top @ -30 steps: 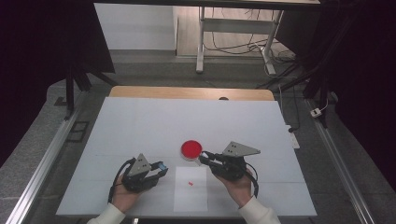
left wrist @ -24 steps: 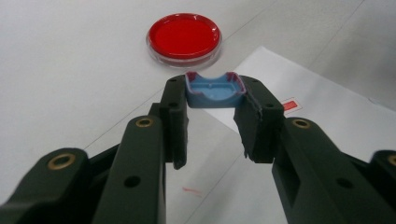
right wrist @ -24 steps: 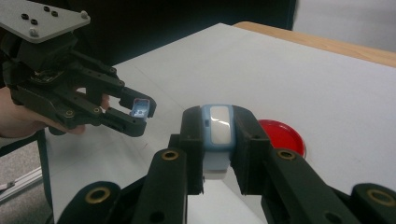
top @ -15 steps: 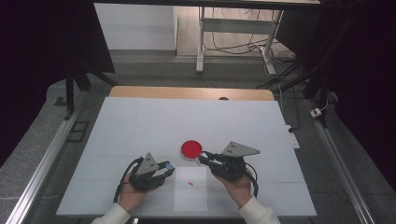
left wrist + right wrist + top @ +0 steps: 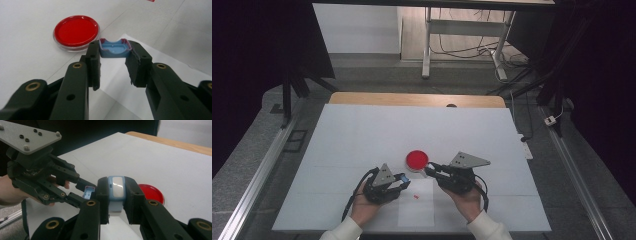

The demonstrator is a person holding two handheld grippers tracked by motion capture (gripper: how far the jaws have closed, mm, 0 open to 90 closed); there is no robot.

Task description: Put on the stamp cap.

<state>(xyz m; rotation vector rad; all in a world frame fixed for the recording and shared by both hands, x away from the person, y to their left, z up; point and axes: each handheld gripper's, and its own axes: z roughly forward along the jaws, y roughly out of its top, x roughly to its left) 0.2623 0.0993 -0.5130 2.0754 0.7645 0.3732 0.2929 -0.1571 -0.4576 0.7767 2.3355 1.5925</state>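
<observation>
My left gripper (image 5: 115,53) is shut on a small blue piece (image 5: 113,48) with reddish corners, held at the jaw tips just above a white sheet (image 5: 120,82). A blue and white block (image 5: 117,188) is clamped upright in my right gripper (image 5: 116,183). Seen from above, the left gripper (image 5: 404,178) and the right gripper (image 5: 430,169) point at each other, a short gap apart. A round red dish (image 5: 417,159) lies flat just behind the two sets of tips. In the right gripper view the left gripper (image 5: 85,191) holds its blue piece (image 5: 88,192) close beside the block.
The white table top (image 5: 362,140) stretches wide to the left, right and back, ending in a wooden edge (image 5: 412,99). A tiny red scrap (image 5: 416,196) lies on the white sheet (image 5: 417,212) between my hands. Metal rails run along both sides.
My left gripper has moved right with its blue piece, closing in on the right gripper's tips. The right gripper and the red dish have stayed put.
</observation>
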